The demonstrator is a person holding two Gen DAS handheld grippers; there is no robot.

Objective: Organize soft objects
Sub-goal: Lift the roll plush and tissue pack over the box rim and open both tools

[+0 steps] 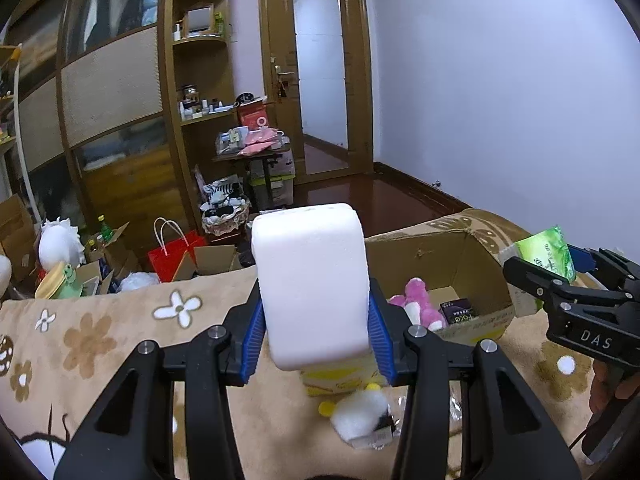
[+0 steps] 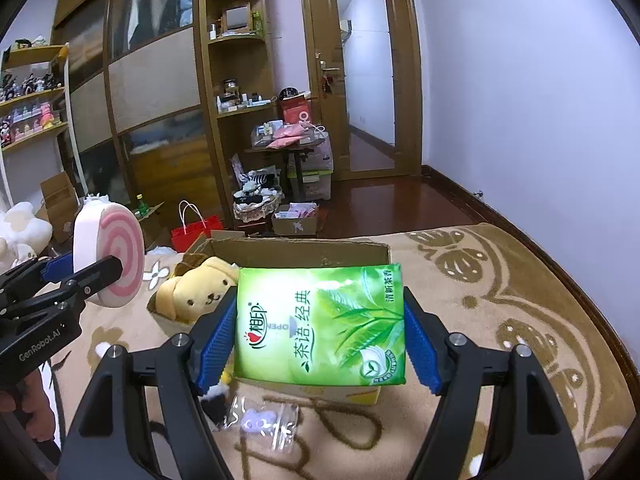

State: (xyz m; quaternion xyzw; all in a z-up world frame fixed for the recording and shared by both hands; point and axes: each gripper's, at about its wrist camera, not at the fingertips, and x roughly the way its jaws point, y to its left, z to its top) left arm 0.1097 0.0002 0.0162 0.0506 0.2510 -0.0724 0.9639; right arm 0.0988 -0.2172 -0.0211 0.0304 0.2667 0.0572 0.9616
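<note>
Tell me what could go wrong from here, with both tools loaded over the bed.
1. The cardboard box already holds a yellow plush, so the green tissue pack may not fit in cleanly.
2. The left tool pinches the white spiral cushion low down; it could tip out.
3. The right tool is close; they could collide.

A white pillow (image 1: 310, 284) with a pink spiral face is clamped upright between the left jaws. A green tissue pack (image 2: 320, 326) spans the right jaws, label up. Beyond both, an open box (image 2: 288, 252) holds a yellow plush (image 2: 196, 292) and a pink plush (image 1: 416, 300).
</note>
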